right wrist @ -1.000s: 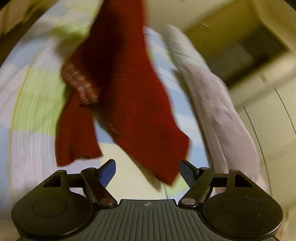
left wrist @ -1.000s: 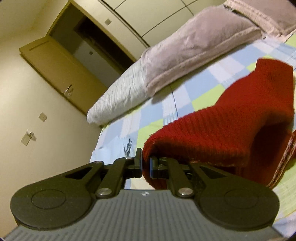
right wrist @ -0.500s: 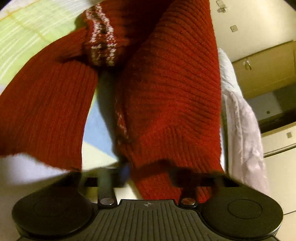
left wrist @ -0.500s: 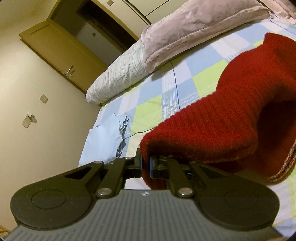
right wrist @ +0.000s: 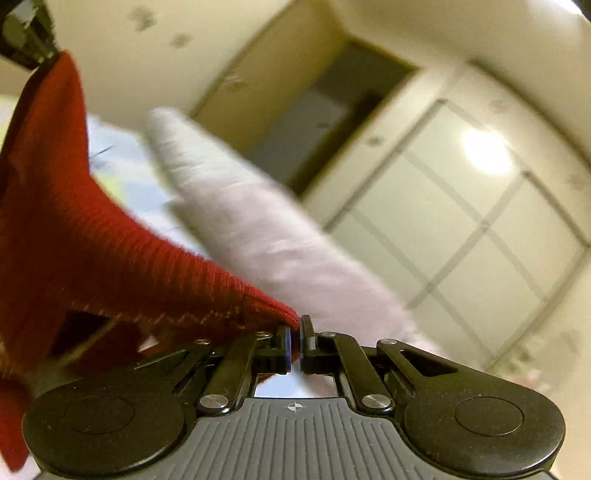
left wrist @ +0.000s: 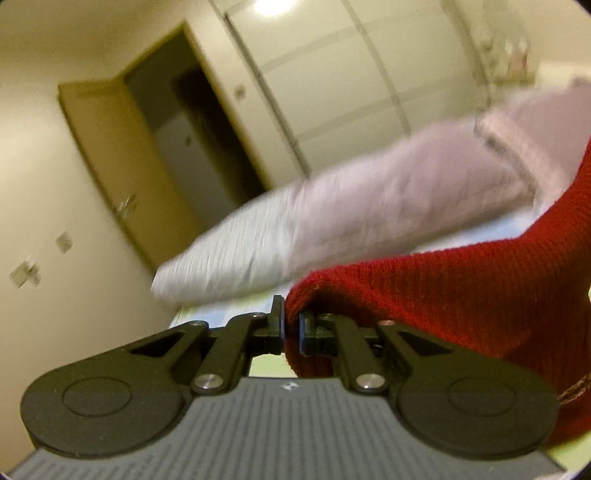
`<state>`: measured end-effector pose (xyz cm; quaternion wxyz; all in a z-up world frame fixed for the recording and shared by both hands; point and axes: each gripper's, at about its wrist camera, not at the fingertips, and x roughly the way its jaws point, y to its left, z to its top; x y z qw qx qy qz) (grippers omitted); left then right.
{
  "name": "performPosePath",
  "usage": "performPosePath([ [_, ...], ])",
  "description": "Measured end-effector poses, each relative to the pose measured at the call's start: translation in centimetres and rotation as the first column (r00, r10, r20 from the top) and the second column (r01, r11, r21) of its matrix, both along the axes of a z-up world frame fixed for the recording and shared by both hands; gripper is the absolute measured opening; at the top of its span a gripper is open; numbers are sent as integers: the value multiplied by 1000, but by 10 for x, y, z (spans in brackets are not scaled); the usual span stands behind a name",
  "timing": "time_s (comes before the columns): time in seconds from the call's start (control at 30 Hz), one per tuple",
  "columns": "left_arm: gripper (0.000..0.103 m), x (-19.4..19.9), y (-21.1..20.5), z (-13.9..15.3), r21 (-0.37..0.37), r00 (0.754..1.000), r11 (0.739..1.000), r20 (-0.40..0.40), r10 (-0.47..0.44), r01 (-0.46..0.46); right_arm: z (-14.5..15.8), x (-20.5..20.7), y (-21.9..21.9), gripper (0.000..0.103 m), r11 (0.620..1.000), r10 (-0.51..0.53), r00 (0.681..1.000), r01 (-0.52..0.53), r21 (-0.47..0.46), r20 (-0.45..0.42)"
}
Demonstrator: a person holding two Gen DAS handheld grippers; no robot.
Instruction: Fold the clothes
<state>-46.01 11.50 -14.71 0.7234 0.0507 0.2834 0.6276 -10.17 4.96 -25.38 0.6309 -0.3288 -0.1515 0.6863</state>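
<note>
A red knitted sweater point(left wrist: 461, 295) with a pale patterned band hangs stretched between both grippers, lifted off the bed. In the left wrist view my left gripper point(left wrist: 291, 325) is shut on one corner of its ribbed edge, and the knit runs off to the right. In the right wrist view my right gripper point(right wrist: 294, 341) is shut on another corner of the red sweater point(right wrist: 74, 229), which spreads up and left. At that view's top left the other gripper point(right wrist: 26, 33) shows, holding the far corner. Both views are blurred.
A long pale pillow point(left wrist: 351, 221) lies along the head of the bed, pillow point(right wrist: 258, 221) also behind the sweater in the right wrist view. A strip of checked bedsheet point(left wrist: 207, 314) shows. Beyond are an open wooden door point(left wrist: 122, 166), white wardrobe panels point(right wrist: 461, 221) and a wall.
My right gripper went from open to shut on a sweater corner. Both grippers have risen and tilted up, lifting the sweater off the bed, so the views now show wall and wardrobe.
</note>
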Motion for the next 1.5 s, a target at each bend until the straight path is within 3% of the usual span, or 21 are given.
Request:
performPosePath([
  [0.13,7,4,-9,59,110,992,988,54,-112,106,76,11,-32,2,979,-129,991,132,158,-29],
  [0.3,7,-2,-43,108,207,971,957,85,-223,201,163,18,-84,2,921,-220,973,232,312,-73],
  [0.37,7,-4,-58,122,236,961,943,94,-261,233,185,21,-107,2,907,-236,969,247,343,-74],
  [0.57,7,-19,-113,130,259,946,934,144,-289,246,207,10,-179,2,889,-270,961,271,369,-57],
  [0.67,7,-24,-138,138,251,942,937,170,-290,243,204,-2,-201,2,886,-291,955,294,358,-62],
  [0.77,7,-21,-148,150,238,936,930,148,-318,278,201,-8,-212,2,887,-312,948,315,338,-65],
  [0.93,7,8,-117,154,187,932,930,119,-342,317,204,5,-190,2,891,-333,940,338,302,-71],
  [1.13,7,79,-6,107,6,944,953,138,-301,303,169,50,-96,2,921,-339,938,346,181,-66],
  [1.17,9,99,20,91,-54,949,955,136,-283,292,154,63,-66,2,926,-358,931,363,101,-64],
  [1.23,24,135,74,50,-199,969,949,98,-228,244,125,90,-4,3,918,-396,917,393,-58,-56],
  [1.27,43,151,101,28,-262,979,943,71,-193,205,110,103,27,20,904,-414,909,404,-138,-50],
  [1.3,41,152,103,14,-301,982,935,75,-173,188,94,116,57,41,884,-432,901,416,-215,-35],
  [1.33,40,151,104,0,-338,985,925,81,-154,172,72,125,83,69,857,-452,892,435,-276,3],
  [1.4,35,151,107,-27,-411,989,900,90,-114,141,37,137,108,69,827,-465,884,452,-334,48],
  [1.47,34,151,109,-55,-482,993,869,96,-74,111,11,151,112,69,797,-495,869,451,-402,-6],
  [1.5,35,151,110,-68,-516,994,851,97,-54,97,-4,159,106,69,790,-505,860,426,-441,-74],
])
